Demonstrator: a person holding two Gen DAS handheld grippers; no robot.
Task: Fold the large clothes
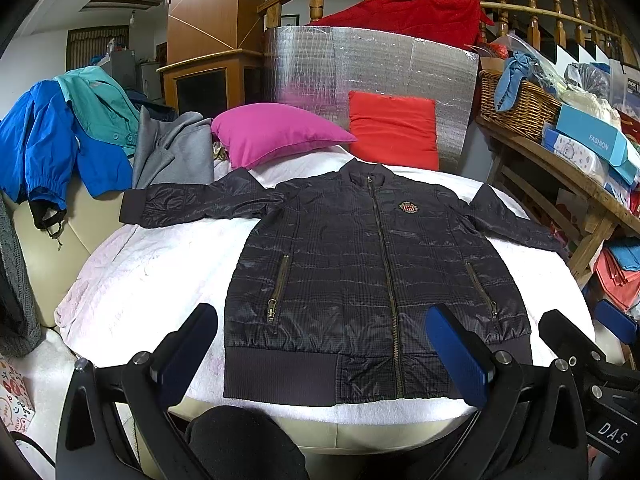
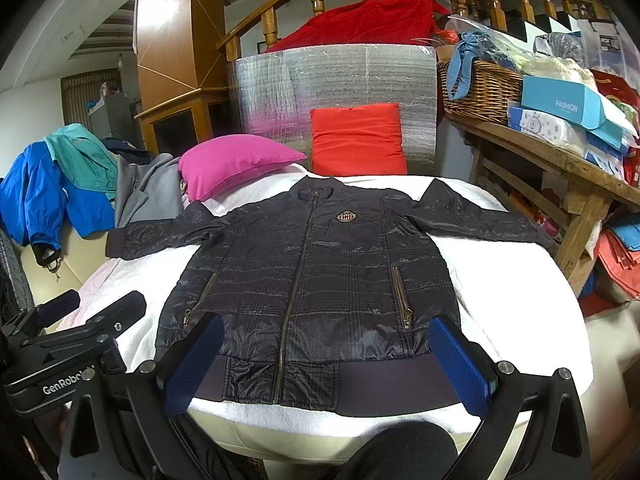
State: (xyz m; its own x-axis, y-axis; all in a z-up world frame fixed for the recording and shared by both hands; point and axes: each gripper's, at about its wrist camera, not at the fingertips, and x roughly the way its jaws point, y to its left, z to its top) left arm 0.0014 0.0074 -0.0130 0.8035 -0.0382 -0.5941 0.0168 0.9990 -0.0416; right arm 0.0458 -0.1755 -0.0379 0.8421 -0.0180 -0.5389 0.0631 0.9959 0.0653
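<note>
Dark jacket (image 1: 360, 264) lies flat, front up, zipped, on white blanket (image 1: 152, 272), sleeves spread wide, hem nearest. Left gripper (image 1: 320, 348) hovers above hem, jaws wide apart, empty. Right gripper (image 2: 324, 360) likewise apart, holding nothing. Likely first step: sleeve fold. Best to pinch left cuff (image 1: 134, 206) and shoulder, sweep across chest, keep body flat.
</note>
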